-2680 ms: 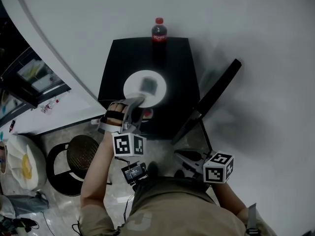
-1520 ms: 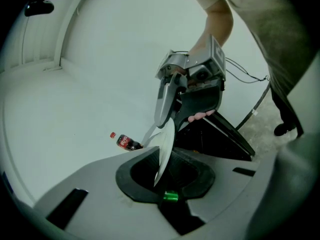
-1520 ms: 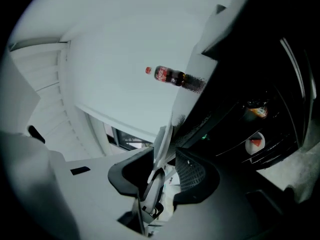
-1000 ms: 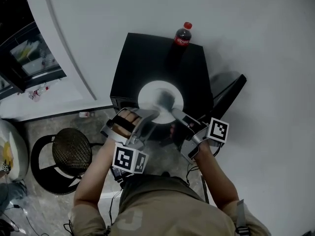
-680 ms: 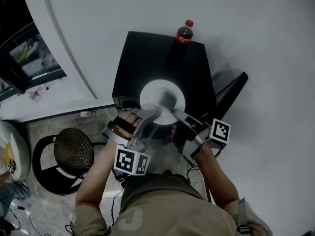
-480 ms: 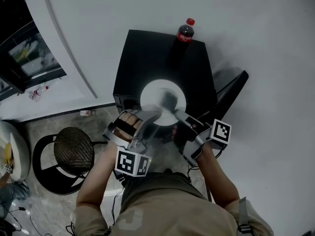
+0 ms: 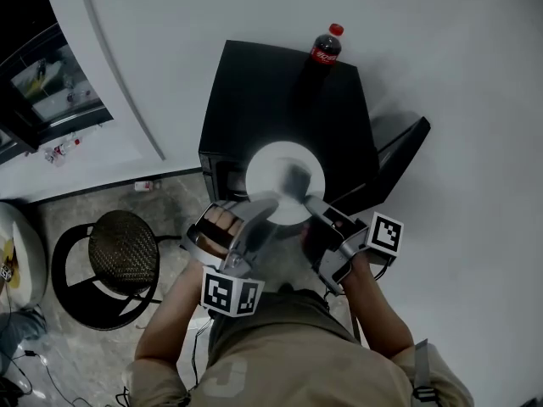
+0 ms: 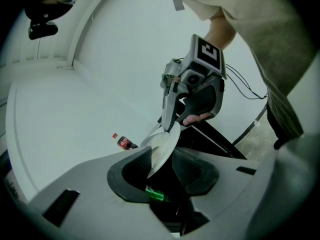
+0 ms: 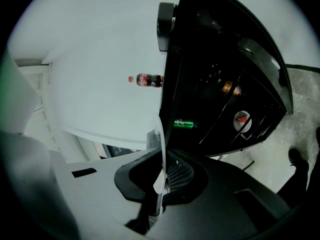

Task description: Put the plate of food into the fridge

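White round plate of food (image 7: pixel 271 170) hangs over the front edge of the black mini fridge (image 7: pixel 271 91) — the right tongs (image 7: pixel 310 202) clamp one rim to carry it alone, while the left tongs (image 7: pixel 271 202), just opening, loosely straddle the opposite rim — probably releasing.

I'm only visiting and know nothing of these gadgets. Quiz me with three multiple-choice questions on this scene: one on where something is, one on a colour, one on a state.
1. Where does the cola bottle stand? A on the stool; B on top of the fridge; C inside the fridge.
2. What colour is the plate? A white; B blue; C red.
3. How is the fridge door? A shut; B open; C taken off.
Answers: 1 B, it stands at the back of the black top. 2 A, its rim shows white. 3 B, it stands swung out to the right in the head view.
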### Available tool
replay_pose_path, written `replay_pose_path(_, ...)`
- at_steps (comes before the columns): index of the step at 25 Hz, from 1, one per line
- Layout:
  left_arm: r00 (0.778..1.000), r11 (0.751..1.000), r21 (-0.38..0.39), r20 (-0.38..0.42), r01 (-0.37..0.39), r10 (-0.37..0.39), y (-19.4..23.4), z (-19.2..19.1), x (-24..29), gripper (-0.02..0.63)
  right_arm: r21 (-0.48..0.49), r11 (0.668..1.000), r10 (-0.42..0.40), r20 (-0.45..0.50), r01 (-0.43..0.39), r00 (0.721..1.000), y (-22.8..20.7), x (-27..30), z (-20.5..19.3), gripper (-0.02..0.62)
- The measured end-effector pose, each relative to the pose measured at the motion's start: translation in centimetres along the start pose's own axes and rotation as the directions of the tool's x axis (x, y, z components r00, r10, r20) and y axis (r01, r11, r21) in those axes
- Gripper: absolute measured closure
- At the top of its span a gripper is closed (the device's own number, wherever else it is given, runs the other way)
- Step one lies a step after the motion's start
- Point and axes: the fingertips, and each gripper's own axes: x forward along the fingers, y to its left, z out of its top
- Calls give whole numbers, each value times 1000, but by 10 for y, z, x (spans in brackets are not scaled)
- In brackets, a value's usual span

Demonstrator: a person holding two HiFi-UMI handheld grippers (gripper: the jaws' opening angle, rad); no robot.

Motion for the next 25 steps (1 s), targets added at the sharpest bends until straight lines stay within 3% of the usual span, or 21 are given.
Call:
replay_pose_path(14,1000,999,-45,14,-16,17,-17,8,-15,488,4,1000,-14,13,14,1000,-12,-20,-15,568)
replay_pose_path(21,999,1000,-22,-49,-20,19,-31,19,-23,477,18,1000,-15,23,14,1000,-25,-49,-12,568)
replay_pose_path(25,996,993,-105,-75,-56,48,-32,29,-30,477,11,1000,-14,24,14,1000,-29,-74,-5,568)
